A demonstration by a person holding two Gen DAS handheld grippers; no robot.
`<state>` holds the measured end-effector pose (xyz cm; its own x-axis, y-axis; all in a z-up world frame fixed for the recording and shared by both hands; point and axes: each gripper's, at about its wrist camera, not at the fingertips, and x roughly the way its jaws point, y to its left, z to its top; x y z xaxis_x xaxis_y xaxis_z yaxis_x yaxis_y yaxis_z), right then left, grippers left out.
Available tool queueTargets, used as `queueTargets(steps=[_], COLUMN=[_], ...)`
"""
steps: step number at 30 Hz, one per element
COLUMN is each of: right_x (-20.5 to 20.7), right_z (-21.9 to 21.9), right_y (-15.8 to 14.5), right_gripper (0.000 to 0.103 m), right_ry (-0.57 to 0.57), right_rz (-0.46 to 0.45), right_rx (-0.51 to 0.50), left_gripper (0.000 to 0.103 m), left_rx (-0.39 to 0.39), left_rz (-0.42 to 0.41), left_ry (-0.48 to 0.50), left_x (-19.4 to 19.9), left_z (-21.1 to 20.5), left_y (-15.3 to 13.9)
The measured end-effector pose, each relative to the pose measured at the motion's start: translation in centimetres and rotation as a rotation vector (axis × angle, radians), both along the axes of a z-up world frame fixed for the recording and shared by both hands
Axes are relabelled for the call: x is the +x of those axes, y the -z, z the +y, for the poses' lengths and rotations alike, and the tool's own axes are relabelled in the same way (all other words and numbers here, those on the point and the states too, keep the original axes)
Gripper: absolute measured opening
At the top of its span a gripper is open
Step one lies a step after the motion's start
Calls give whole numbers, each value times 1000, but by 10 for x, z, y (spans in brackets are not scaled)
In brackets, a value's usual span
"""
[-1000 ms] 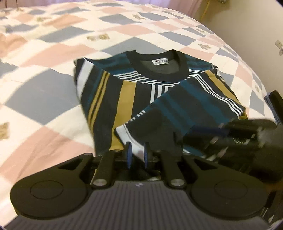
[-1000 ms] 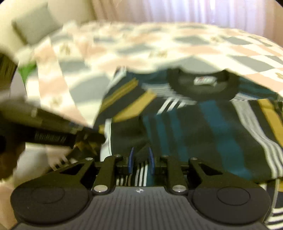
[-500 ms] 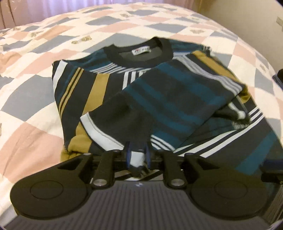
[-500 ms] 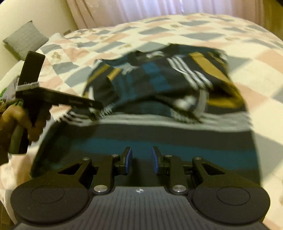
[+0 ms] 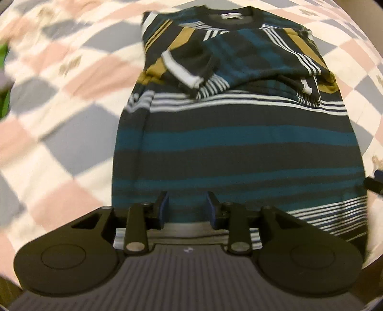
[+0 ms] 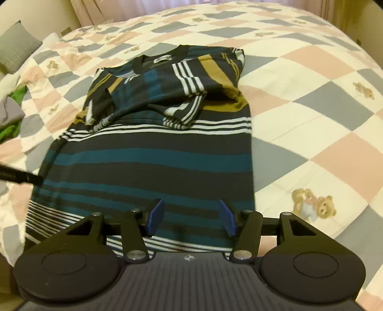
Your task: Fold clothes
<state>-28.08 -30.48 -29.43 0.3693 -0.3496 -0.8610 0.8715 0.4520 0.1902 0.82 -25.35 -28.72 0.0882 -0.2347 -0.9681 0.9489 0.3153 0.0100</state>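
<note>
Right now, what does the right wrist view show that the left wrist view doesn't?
Only the right wrist view shows the grey pillow at the bed's far left, the teddy bear print on the quilt, the curtain behind, and the right hand-held gripper, jaws opening, nothing between them.

Only the left wrist view shows the left hand-held gripper, jaws opening, nothing gripped.

Both show the striped sweater flat on the checked quilt, sleeves folded across the chest, bottom half not yet folded up.
</note>
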Motion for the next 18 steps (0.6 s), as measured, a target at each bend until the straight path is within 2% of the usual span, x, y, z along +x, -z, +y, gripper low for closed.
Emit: queueTargets(steps=[4, 12, 15, 18], right_x=[8, 21, 26, 26], right_z=[6, 16, 26, 44], right_y=[-3, 1, 6, 8], right_gripper=[55, 55, 55, 56], right_ry=[-33, -16, 0, 22], right_rz=[-14, -18, 4, 25], right_rx=[-2, -14, -22, -32], left_gripper=[30, 32, 32, 32], left_rx=[-3, -16, -41, -100], left_rz=[4, -7, 6, -7], left_ry=[-24, 7, 43, 114], left_x=[-5, 8, 17, 24], left_z=[6, 10, 24, 56], left_y=[-1, 9, 13, 11])
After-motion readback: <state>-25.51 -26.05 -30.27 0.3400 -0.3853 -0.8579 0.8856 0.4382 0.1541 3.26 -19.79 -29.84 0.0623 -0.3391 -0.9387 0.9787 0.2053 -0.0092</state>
